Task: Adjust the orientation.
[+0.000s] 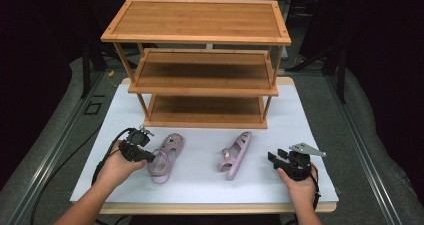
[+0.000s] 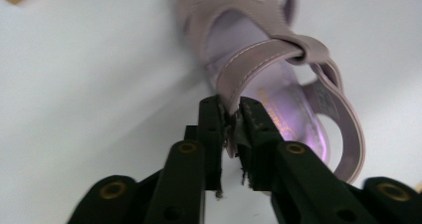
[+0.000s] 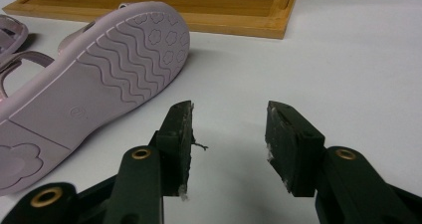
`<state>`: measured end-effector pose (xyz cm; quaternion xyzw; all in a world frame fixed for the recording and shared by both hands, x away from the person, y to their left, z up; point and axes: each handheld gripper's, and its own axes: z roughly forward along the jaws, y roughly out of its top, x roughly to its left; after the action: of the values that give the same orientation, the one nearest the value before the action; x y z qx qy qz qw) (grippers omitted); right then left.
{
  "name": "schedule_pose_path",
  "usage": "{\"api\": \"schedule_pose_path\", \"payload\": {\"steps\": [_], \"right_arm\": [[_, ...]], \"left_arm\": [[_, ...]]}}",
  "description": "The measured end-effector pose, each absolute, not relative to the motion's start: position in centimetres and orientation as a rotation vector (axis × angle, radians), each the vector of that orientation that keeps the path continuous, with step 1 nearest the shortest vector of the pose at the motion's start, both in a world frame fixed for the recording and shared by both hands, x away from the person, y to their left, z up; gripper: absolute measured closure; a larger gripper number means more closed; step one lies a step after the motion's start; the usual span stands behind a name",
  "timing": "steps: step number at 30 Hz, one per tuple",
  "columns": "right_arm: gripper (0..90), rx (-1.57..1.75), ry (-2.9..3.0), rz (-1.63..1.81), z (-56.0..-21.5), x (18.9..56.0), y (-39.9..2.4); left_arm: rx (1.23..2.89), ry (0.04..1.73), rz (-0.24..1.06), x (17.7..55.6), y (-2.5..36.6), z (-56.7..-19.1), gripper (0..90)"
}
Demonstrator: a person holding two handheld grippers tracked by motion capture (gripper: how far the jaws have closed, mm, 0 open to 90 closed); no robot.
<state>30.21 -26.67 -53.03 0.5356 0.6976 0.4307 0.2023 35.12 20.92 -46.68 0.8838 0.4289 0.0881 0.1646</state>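
Two small lilac sandals lie on the white table top in front of a bamboo shoe rack (image 1: 205, 65). The left sandal (image 1: 166, 156) lies sole-down, and my left gripper (image 1: 148, 156) is shut on the side edge of that sandal (image 2: 278, 84) by its strap. The right sandal (image 1: 235, 154) is tipped on its side; its wavy sole (image 3: 94, 79) faces my right gripper. My right gripper (image 1: 273, 160) rests open on the table just right of it, its jaws (image 3: 229, 122) holding nothing.
The three-tier rack stands at the back of the white table top (image 1: 300, 125), its lowest shelf (image 3: 189, 2) just beyond the sandals. Dark floor and a metal rail (image 1: 55, 150) flank the table.
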Motion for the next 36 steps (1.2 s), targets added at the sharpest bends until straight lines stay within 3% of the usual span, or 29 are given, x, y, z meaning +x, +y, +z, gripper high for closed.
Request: {"api": "schedule_pose_path", "payload": {"steps": [10,19,36], "right_arm": [[53.6,1.499,1.954,1.197,-53.2,30.3,-26.6],[53.6,1.499,1.957,1.199,-53.2,30.3,-26.6],[53.6,1.501,1.956,1.199,-53.2,30.3,-26.6]], "left_arm": [[2.67,1.243,0.149,36.8,20.3,-46.8,77.6],[2.63,1.356,0.015,37.8,20.4,-47.7,78.3],[2.631,1.38,-0.011,38.3,20.4,-48.0,81.8]]}}
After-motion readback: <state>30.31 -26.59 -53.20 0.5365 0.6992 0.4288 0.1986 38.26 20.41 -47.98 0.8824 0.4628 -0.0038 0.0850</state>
